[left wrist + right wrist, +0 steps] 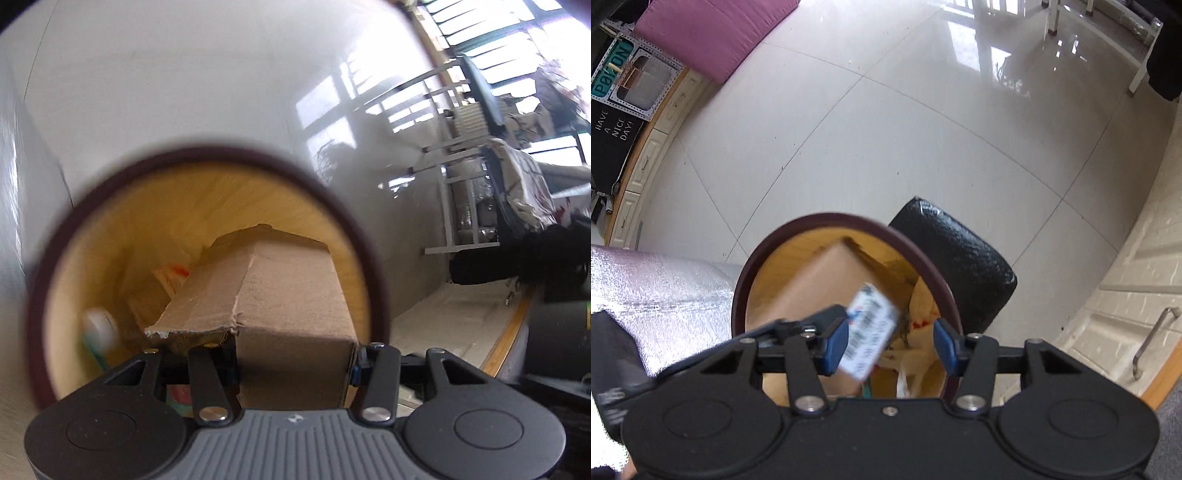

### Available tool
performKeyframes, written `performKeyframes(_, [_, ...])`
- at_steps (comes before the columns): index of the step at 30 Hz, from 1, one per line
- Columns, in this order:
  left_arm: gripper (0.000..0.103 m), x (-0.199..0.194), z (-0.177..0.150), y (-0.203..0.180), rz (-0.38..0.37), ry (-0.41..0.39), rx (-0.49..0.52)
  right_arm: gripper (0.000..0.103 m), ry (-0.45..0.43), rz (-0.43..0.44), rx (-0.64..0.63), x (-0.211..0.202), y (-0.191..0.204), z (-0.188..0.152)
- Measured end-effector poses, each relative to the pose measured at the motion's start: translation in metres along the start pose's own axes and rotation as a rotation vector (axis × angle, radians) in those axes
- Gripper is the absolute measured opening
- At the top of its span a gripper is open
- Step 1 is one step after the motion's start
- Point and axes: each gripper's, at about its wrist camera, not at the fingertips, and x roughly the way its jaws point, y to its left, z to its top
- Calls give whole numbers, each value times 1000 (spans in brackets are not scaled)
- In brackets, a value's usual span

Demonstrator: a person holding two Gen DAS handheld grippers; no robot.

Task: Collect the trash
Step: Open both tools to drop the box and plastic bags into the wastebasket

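Note:
A round bin with a dark rim [373, 280] and yellow inside stands on the floor; it also shows in the right wrist view [738, 291]. My left gripper [295, 365] is shut on a brown cardboard box [288, 295] that reaches down into the bin. The box also shows in the right wrist view [820, 277]. My right gripper [890, 347] is open above the bin mouth. A blurred white barcode label [868, 332] hangs between its fingers, apart from the right pad [945, 347]. Wrappers and a blurred white and green item [99, 332] lie inside the bin.
A black rolled bag [964, 266] lies behind the bin. A silver foil sheet [657, 288] lies to the left. A pink cushion [713, 33] sits far left on the glossy tile floor [886, 129]. A white frame [454, 206] and cluttered furniture stand at the right.

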Motion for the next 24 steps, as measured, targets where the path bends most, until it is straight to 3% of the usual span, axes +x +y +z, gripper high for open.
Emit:
performKeyframes(6, [51, 39, -24, 20, 104, 66, -13, 49, 17, 0, -31, 9, 0, 1])
performKeyframes(7, [55, 39, -26, 23, 115, 58, -12, 49, 25, -3, -38, 12, 0, 0])
performKeyframes(11, [89, 28, -32, 23, 161, 44, -26, 49, 48, 10, -51, 16, 2, -3])
performKeyframes(16, [90, -3, -41, 12, 165, 15, -40, 49, 52, 8, -56, 16, 3, -2])
performKeyframes(18, [83, -15, -47, 7, 182, -14, -45, 49, 48, 4, -56, 16, 4, -2])
performKeyframes(20, [58, -25, -54, 2, 176, -34, -45, 49, 46, 4, -51, 15, 3, -1])
performKeyframes(23, [32, -40, -57, 4, 177, -65, -50, 49, 38, 4, -51, 14, 3, -2])
performKeyframes(24, [28, -45, -58, 3, 181, -74, -48, 49, 36, 5, -52, 13, 3, -2])
